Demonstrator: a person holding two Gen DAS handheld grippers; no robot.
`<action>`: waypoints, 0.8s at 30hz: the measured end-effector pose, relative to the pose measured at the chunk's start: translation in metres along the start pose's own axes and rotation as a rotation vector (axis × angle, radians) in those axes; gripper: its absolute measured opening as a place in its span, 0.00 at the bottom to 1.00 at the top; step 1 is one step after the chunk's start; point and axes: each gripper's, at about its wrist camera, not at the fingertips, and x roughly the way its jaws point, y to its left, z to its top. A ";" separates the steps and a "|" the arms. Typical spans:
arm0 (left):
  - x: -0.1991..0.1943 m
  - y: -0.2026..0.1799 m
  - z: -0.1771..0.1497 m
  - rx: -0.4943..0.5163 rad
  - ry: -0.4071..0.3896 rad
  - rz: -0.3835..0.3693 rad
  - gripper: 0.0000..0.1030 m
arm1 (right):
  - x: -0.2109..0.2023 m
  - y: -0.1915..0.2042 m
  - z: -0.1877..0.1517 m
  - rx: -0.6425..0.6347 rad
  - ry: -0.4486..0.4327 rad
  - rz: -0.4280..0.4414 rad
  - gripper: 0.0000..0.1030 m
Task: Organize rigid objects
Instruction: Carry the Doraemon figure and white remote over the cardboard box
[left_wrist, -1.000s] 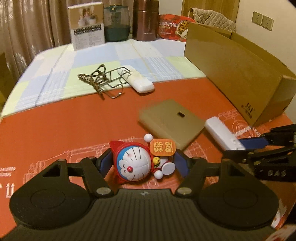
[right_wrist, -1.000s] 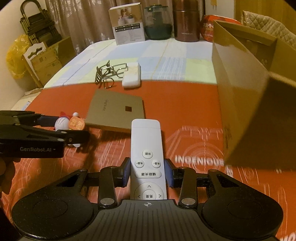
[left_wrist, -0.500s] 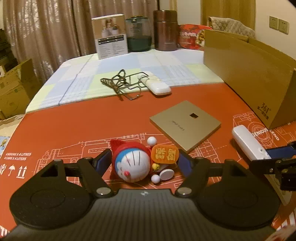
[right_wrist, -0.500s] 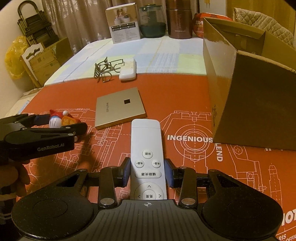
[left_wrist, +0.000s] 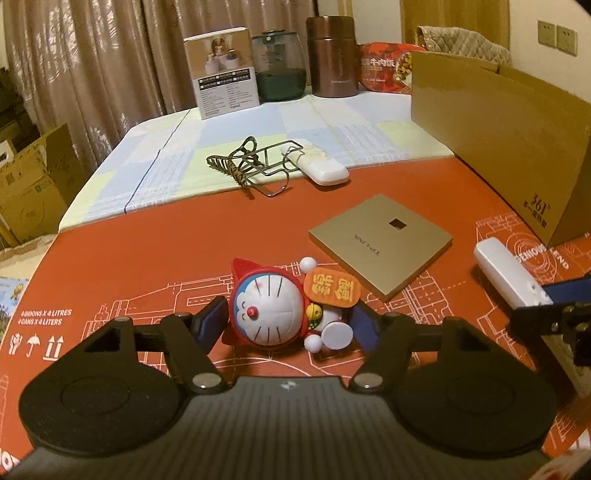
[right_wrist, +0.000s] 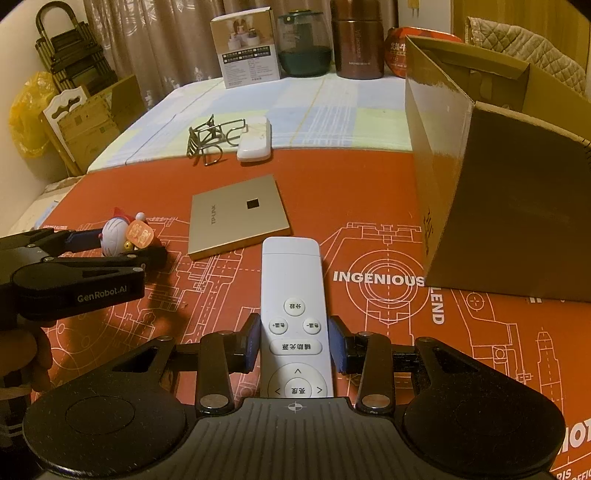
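My left gripper (left_wrist: 291, 323) is shut on a Doraemon figure (left_wrist: 273, 308) with a red hood and an orange sign, low over the red mat. It also shows in the right wrist view (right_wrist: 118, 236). My right gripper (right_wrist: 295, 341) is shut on a white remote (right_wrist: 293, 306) with round buttons, which points forward over the mat; it shows at the right in the left wrist view (left_wrist: 509, 275). A gold TP-Link square panel (left_wrist: 380, 240) lies flat between them. An open cardboard box (right_wrist: 498, 177) stands to the right.
A wire rack (left_wrist: 255, 166) and a second white remote (left_wrist: 317, 166) lie at the far edge of the red mat. A white carton (left_wrist: 225, 88), a dark glass jar (left_wrist: 280, 66), a brown canister (left_wrist: 334, 55) and a red food tub (left_wrist: 384, 66) stand at the back.
Both grippers, each keeping its object, have drawn back toward me and lowered. The panel, rack and box now appear farther away. The Doraemon figure has tilted in the left jaws.
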 end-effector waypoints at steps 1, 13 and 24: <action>0.000 0.000 0.000 0.004 0.001 0.001 0.65 | 0.000 0.000 0.000 0.001 0.000 0.000 0.34; -0.005 -0.003 0.003 0.021 0.015 -0.046 0.62 | -0.006 -0.001 0.001 0.004 -0.011 -0.004 0.34; -0.024 -0.002 0.015 -0.025 -0.019 -0.077 0.62 | -0.023 0.003 0.005 -0.002 -0.040 -0.007 0.34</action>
